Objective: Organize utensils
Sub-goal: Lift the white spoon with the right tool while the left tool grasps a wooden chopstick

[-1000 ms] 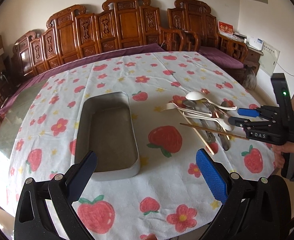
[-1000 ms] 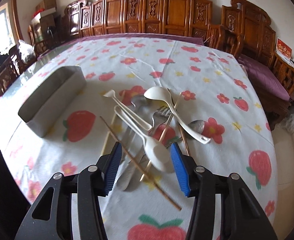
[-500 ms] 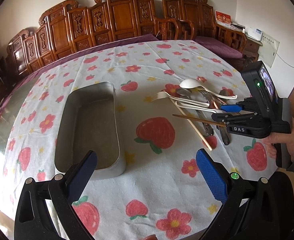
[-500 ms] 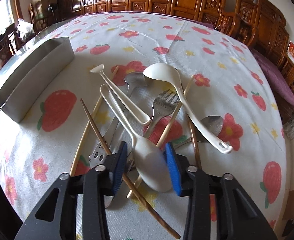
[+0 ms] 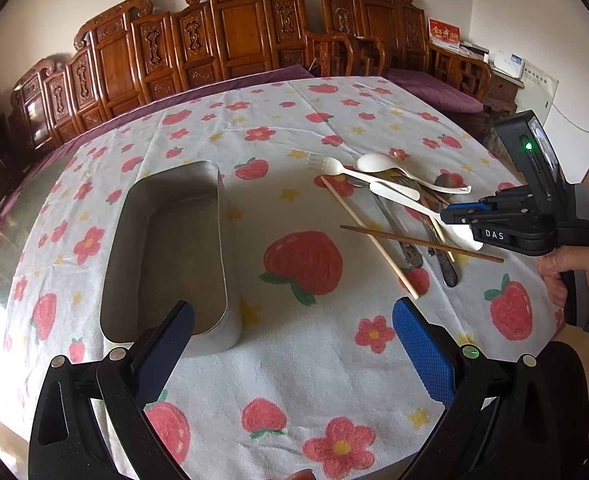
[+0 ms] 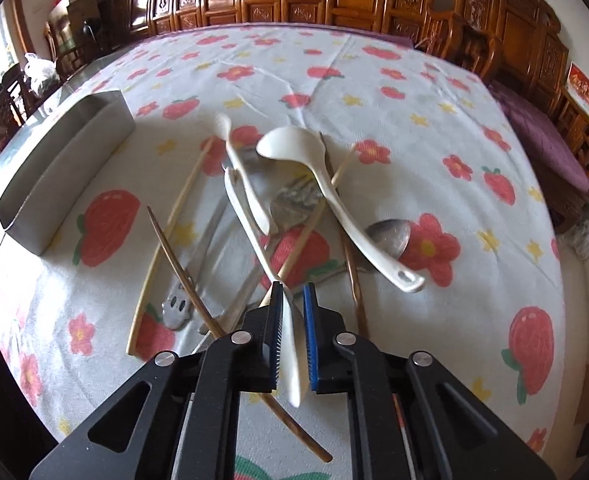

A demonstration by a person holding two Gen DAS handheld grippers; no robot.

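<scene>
A pile of utensils lies on the strawberry tablecloth: a white ladle (image 6: 294, 148), a white fork (image 5: 326, 166), a metal fork (image 6: 294, 200), a metal spoon (image 6: 386, 234), a pale chopstick (image 6: 166, 240) and a dark chopstick (image 6: 182, 264). My right gripper (image 6: 292, 292) is down on the pile, and its jaws are closing on the bowl of a white spoon (image 6: 254, 236), which is tipped on edge between the pads. From the left wrist view that gripper (image 5: 460, 224) sits at the pile's right end. My left gripper (image 5: 293, 312) hangs open and holds nothing, near the close end of the metal tray (image 5: 218, 220).
The metal tray (image 6: 66, 160) has nothing in it and lies left of the pile. A person's hand (image 5: 574, 264) holds the right gripper's handle at the table's right edge. Carved wooden chairs (image 5: 234, 32) line the far side.
My right gripper came down onto the pile and its jaws narrowed around the white spoon's bowl, which turned onto its edge. The left gripper sank slightly toward the table.
</scene>
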